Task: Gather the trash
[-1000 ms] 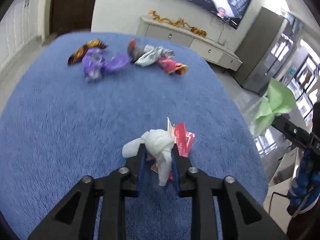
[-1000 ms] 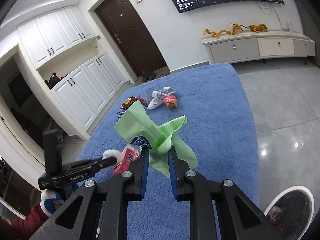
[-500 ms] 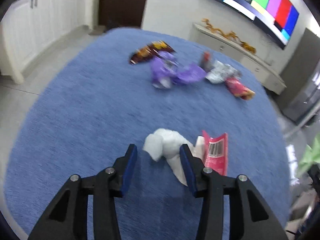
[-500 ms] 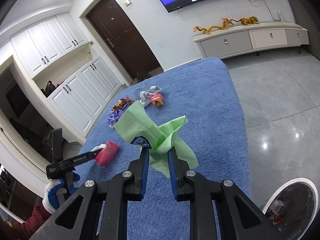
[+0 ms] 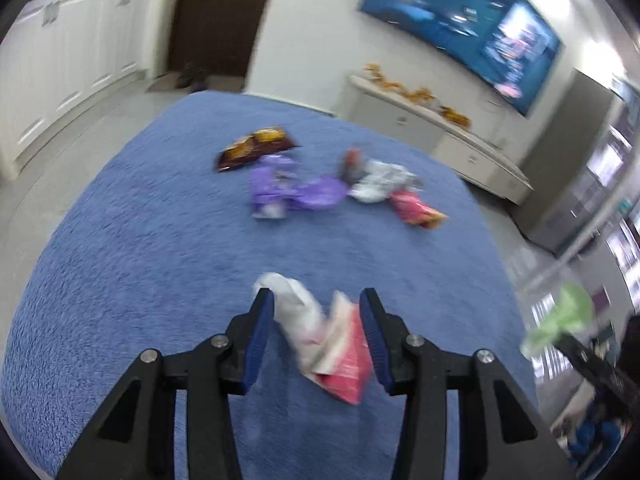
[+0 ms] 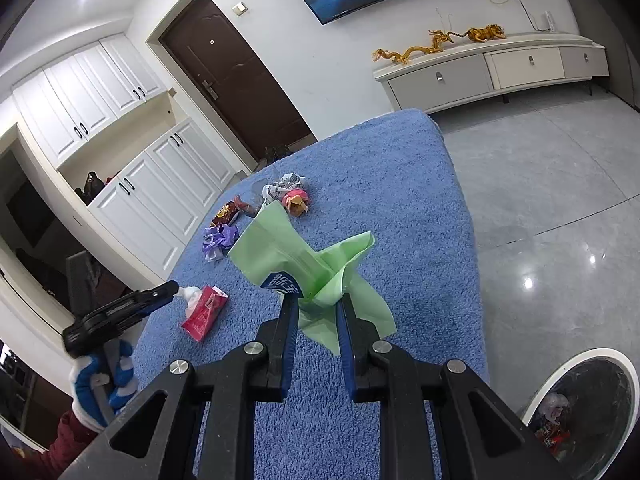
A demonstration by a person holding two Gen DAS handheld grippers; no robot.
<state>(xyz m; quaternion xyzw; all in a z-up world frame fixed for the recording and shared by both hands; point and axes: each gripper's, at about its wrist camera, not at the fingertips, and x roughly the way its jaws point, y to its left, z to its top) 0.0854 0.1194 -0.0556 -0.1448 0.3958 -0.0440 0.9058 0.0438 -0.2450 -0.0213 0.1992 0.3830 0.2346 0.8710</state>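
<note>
A crumpled white tissue (image 5: 288,304) and a red wrapper (image 5: 348,368) lie together on the blue plush surface (image 5: 140,260). My left gripper (image 5: 316,312) is open, with its jaws on either side of the pair and not pressing on them. In the right wrist view the tissue (image 6: 190,294) and red wrapper (image 6: 204,314) rest just past the left gripper's tip. My right gripper (image 6: 318,304) is shut on a green plastic bag (image 6: 280,248), held up over the surface. The green bag (image 5: 560,320) also shows at the right edge of the left wrist view.
Further back lie a purple wrapper (image 5: 296,194), a brown snack bag (image 5: 256,146), a silver-white wrapper (image 5: 380,184) and a pink-red packet (image 5: 416,210). A white-rimmed bin (image 6: 560,364) holding trash stands on the grey floor at lower right. A gloved hand (image 6: 100,376) holds the left gripper.
The left gripper opened and let go of the tissue and red wrapper, which now lie on the surface. It also swung so the far trash sits more central. The right gripper still holds the green bag.
</note>
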